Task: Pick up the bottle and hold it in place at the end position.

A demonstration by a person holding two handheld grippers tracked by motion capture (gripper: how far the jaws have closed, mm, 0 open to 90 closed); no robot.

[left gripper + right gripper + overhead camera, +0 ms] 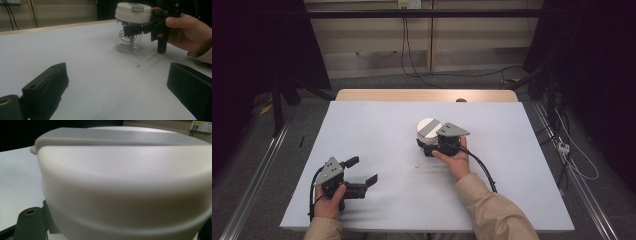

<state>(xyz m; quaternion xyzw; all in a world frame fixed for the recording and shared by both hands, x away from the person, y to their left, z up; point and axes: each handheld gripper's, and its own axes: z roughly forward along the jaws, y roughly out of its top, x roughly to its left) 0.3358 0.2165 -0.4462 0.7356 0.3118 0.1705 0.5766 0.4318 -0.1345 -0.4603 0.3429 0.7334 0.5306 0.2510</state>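
Note:
A clear jar (pixel 128 40) with a white lid (pixel 133 11) that has a grey flap stands upright just right of the table's middle, its lid (pixel 428 127) seen from above. My right gripper (pixel 427 144) comes at it from the right and is shut on the jar just under the lid; one black jaw crosses the glass in the left gripper view. The lid (pixel 125 182) sits very close in the right gripper view. My left gripper (pixel 363 170) rests at the front left, far from the jar, open with nothing between its jaws (pixel 117 82).
A white sheet (pixel 377 125) covers the table, with a wooden edge (pixel 427 95) at the far side. A small dark speck (pixel 137 65) lies on the sheet in front of the jar. Cables (pixel 572 155) trail on the floor to the right, and metal rails run along both sides.

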